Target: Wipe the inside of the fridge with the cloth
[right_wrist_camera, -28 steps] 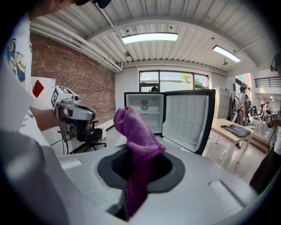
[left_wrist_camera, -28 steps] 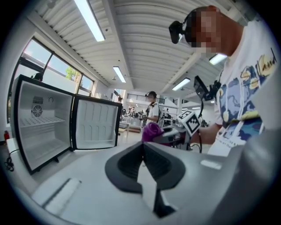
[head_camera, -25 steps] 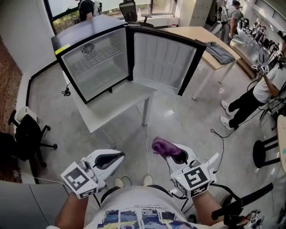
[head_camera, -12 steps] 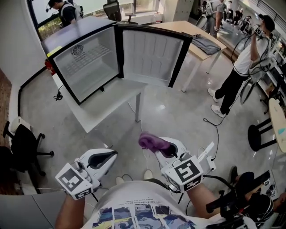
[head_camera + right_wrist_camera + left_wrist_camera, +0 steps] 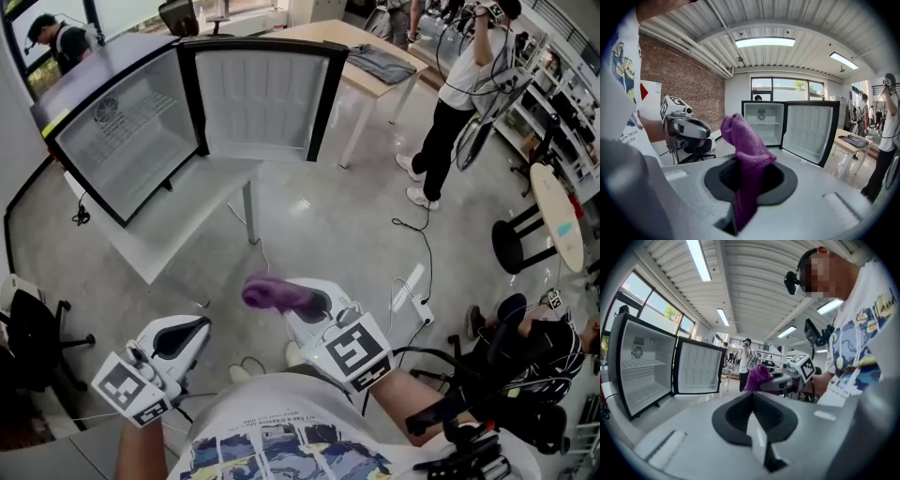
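My right gripper [image 5: 749, 185] has its jaws pressed together on a purple terry cloth [image 5: 740, 140]. The cloth rises out of them in a bunched fold and also hangs down between them. My left gripper [image 5: 754, 423] has its jaws together as well, with nothing between them. In the head view both grippers sit low and close to my torso, side by side, each with its marker cube toward me. The cloth is held over the pale grey polished floor [image 5: 319, 225], well apart from the fridge. That small black-framed fridge with a white inside [image 5: 131, 183] stands on a white table [image 5: 178, 230] ahead and to my left. Its door [image 5: 258, 94] is swung wide open on the right side, and a round fan grille [image 5: 106, 111] shows on the back wall. Beyond the door is a light wooden table [image 5: 323, 33] carrying a rumpled grey garment [image 5: 382, 62]. A person in a white top and black trousers [image 5: 450, 103] stands to the right, near a black round stool [image 5: 516, 246]. A black office chair [image 5: 37, 337] stands at the far left.
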Motion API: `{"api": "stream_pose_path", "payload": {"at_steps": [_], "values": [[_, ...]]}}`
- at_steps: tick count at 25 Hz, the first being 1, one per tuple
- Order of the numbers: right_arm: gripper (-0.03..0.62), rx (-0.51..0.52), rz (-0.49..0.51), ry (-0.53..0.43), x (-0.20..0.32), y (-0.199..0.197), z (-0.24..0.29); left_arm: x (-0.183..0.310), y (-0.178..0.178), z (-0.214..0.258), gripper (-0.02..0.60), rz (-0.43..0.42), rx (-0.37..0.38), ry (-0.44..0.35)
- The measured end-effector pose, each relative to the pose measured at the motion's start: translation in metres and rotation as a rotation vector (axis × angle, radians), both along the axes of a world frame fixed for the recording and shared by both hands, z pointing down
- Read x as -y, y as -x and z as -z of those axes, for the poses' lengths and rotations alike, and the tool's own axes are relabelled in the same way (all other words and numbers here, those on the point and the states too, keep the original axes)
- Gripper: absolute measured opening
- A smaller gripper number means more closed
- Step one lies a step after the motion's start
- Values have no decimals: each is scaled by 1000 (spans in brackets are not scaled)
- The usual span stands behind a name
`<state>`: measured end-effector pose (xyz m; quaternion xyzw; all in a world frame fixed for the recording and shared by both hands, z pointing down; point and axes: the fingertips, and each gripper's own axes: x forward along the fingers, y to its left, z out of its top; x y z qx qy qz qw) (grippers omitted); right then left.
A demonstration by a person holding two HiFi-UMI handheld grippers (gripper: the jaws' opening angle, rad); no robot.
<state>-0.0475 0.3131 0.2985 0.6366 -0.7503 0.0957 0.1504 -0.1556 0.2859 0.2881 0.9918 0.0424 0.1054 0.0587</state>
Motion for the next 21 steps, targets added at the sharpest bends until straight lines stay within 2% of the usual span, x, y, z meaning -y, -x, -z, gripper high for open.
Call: {"api": "stream_pose_path", "payload": {"at_steps": [21], "values": [[54, -9, 30, 29, 9, -25, -11, 5, -27, -14, 6, -1, 37, 27]]}}
